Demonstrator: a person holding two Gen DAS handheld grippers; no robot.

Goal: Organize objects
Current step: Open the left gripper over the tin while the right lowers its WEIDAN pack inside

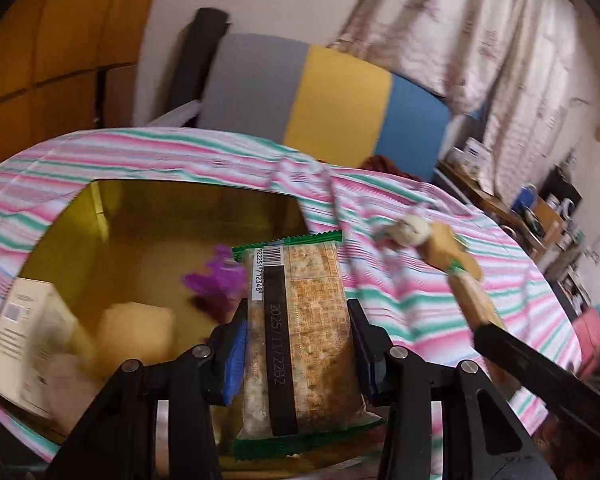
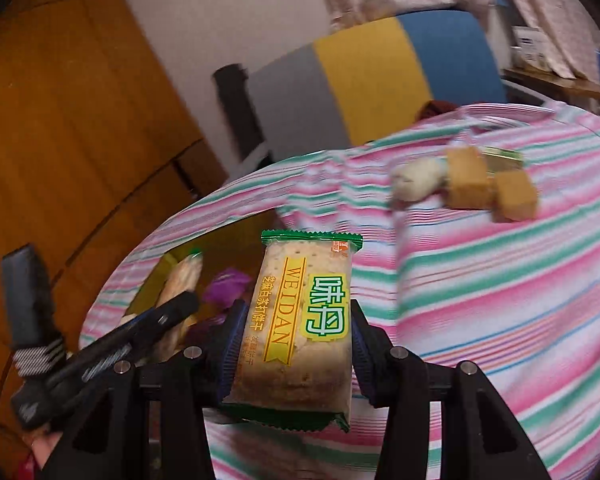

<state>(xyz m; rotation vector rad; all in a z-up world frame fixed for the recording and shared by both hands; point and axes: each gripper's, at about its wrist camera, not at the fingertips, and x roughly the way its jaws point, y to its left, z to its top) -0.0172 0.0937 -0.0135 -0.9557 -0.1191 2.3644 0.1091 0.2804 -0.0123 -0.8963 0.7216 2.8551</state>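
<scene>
both tongs hold a cracker packet each, over the striped surface by the gold tin.

nearest me, my left tongs (image 1: 296, 344) are clamped on a green-edged cracker packet (image 1: 300, 340), printed back and date facing up, held above the open gold tin (image 1: 172, 216). inside the tin i see a purple-wrapped item (image 1: 216, 284), a pale yellow block (image 1: 136, 332) and a white box (image 1: 24, 340) at its left. my right tongs (image 2: 296, 348) grip a second cracker packet (image 2: 304, 328), its "weidan" front showing, just right of the tin. further out on the pink-and-green striped surface (image 2: 500, 300) lie tan cubes (image 2: 488, 184) and a white lump (image 2: 416, 180), blurred. beyond stands a grey, yellow and blue panel (image 2: 372, 80).
</scene>
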